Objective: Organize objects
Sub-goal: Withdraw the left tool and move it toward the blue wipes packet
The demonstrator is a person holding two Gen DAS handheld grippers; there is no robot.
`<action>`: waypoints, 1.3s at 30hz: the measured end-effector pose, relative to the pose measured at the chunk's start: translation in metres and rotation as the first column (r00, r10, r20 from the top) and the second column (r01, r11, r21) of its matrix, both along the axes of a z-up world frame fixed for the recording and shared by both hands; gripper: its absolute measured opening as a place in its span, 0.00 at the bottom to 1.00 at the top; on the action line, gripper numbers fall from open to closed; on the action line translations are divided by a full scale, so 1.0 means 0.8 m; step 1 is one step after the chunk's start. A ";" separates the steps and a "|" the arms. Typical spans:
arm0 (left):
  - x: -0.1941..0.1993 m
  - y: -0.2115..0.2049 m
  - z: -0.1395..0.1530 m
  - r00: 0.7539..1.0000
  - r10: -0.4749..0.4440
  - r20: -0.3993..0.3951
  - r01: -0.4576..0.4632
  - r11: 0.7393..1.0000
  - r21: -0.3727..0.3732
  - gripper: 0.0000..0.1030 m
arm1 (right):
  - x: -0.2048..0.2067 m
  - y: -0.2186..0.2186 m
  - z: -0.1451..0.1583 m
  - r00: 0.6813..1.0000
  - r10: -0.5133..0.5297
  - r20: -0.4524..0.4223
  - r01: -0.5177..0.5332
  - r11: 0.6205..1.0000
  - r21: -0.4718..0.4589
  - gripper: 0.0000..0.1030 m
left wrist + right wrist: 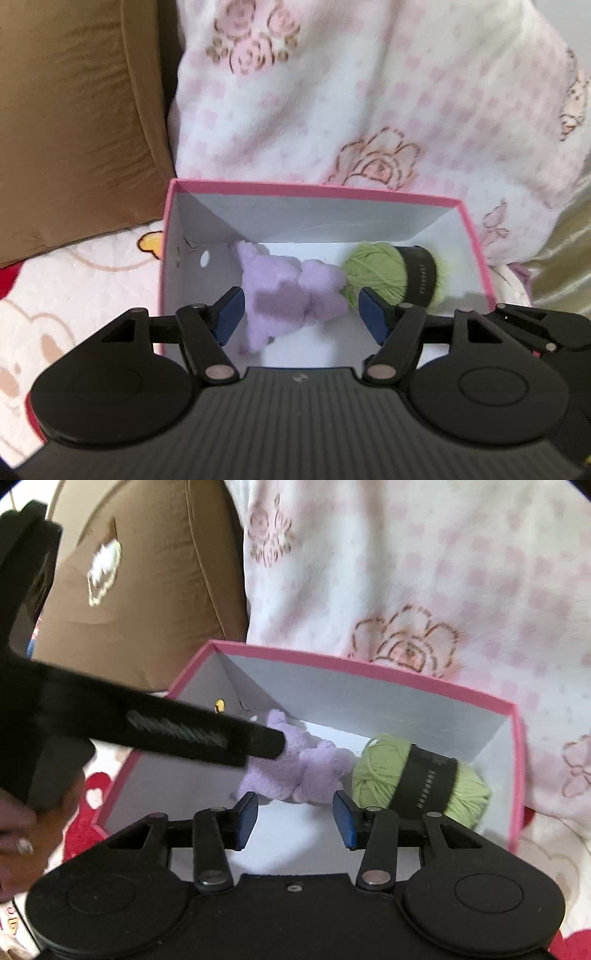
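A pink-rimmed box (pixel 314 192) with white inside walls stands on the bed; it also shows in the right wrist view (pixel 369 668). Inside lie a lilac plush toy (pixel 284 291) and a green yarn ball (pixel 384 273) with a black band. My left gripper (pixel 301 314) is open above the plush, which lies apart from its blue pads. My right gripper (pixel 295 818) is open and empty over the box's near side, with the plush (pixel 295 771) and the yarn (pixel 380 771) ahead of it. The left gripper's black body (pixel 147 731) crosses the right wrist view.
A brown cushion (pixel 74 122) leans at the left behind the box. A white and pink flowered blanket (pixel 369 92) is piled behind and to the right. A cartoon-print bedsheet (pixel 74 288) lies under the box. A hand (pixel 22 834) holds the left gripper.
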State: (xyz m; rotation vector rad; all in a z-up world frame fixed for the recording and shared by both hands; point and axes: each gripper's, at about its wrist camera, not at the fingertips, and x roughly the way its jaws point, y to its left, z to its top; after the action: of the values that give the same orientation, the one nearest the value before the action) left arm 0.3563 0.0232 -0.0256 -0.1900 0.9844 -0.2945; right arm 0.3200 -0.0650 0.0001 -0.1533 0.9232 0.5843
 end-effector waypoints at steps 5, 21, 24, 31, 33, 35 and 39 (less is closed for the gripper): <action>-0.036 -0.008 0.027 0.999 -0.050 -0.009 0.051 0.998 0.046 0.66 | -0.021 -0.049 0.028 1.000 0.007 -0.012 -0.007 0.999 0.039 0.51; -0.155 0.022 0.099 0.994 -0.082 0.072 0.078 0.996 0.051 0.71 | -0.119 -0.086 0.089 0.998 0.012 0.063 -0.011 1.000 -0.017 0.78; -0.174 0.023 0.107 0.993 -0.081 0.088 0.075 0.995 0.067 0.75 | -0.135 -0.093 0.095 0.996 0.009 0.084 -0.007 1.000 -0.031 0.85; -0.209 0.015 0.113 0.989 -0.119 0.090 0.110 0.989 0.100 0.84 | -0.186 -0.093 0.109 0.987 0.096 0.131 -0.093 0.995 -0.034 0.86; -0.217 0.013 0.112 0.988 -0.128 0.089 0.119 0.988 0.100 0.87 | -0.199 -0.091 0.112 0.984 0.114 0.136 -0.110 0.993 -0.035 0.86; -0.226 0.010 0.110 0.987 -0.132 0.091 0.123 0.988 0.096 0.89 | -0.212 -0.089 0.114 0.981 0.136 0.138 -0.132 0.991 -0.036 0.86; -0.238 0.005 0.100 0.988 -0.139 0.064 0.134 0.988 0.076 0.90 | -0.233 -0.085 0.116 0.978 0.167 0.127 -0.165 0.986 -0.030 0.86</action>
State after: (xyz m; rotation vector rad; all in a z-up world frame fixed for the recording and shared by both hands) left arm 0.1660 0.0276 0.0542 -0.0461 0.9393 -0.3884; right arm 0.1333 -0.1330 0.0926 -0.2845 0.7945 0.7120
